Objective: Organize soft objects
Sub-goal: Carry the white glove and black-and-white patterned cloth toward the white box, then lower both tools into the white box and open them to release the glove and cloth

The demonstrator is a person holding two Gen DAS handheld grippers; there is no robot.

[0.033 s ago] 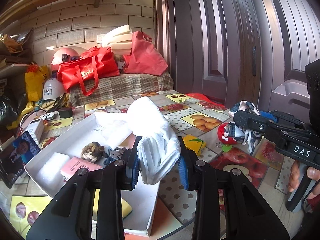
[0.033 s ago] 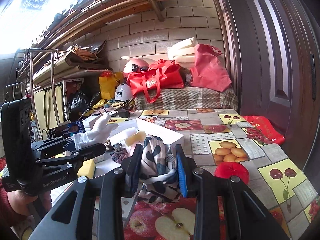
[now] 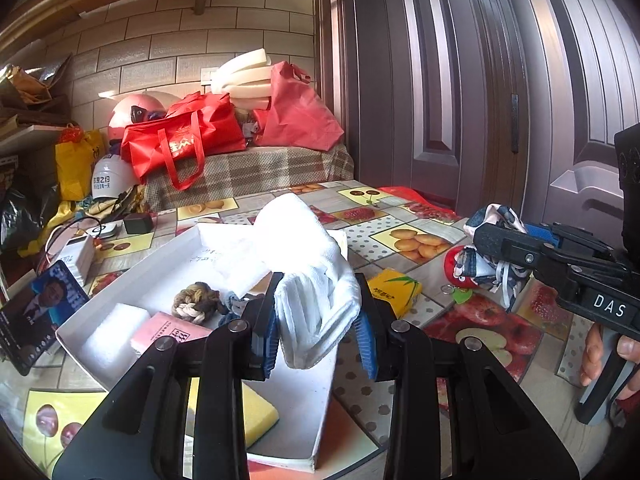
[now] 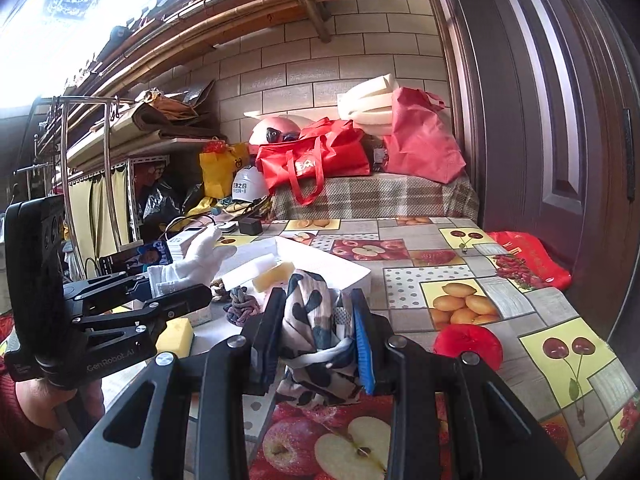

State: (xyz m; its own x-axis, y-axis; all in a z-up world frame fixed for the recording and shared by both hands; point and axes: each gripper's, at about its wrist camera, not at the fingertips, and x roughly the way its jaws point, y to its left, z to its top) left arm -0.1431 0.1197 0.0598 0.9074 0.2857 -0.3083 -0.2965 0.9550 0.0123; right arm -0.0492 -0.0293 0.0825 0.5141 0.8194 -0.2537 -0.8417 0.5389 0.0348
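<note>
My left gripper [image 3: 318, 330] is shut on a white glove [image 3: 308, 268] and holds it above the white tray [image 3: 320, 432]. The glove also shows in the right wrist view [image 4: 192, 260]. My right gripper [image 4: 318, 338] is shut on a black-and-white patterned cloth [image 4: 316, 328], held over the fruit-print tablecloth just right of the tray; it also shows in the left wrist view [image 3: 494, 264]. In the tray lie a knotted rope [image 3: 196, 302], a white foam block [image 3: 114, 332], a pink packet [image 3: 168, 330] and a yellow sponge [image 3: 256, 416].
A red plush toy [image 4: 468, 344] and a yellow packet [image 3: 394, 288] lie on the table right of the tray. Red bags [image 3: 180, 140], helmets and foam are piled at the back. A photo card [image 3: 40, 308] and chargers sit left. A door stands to the right.
</note>
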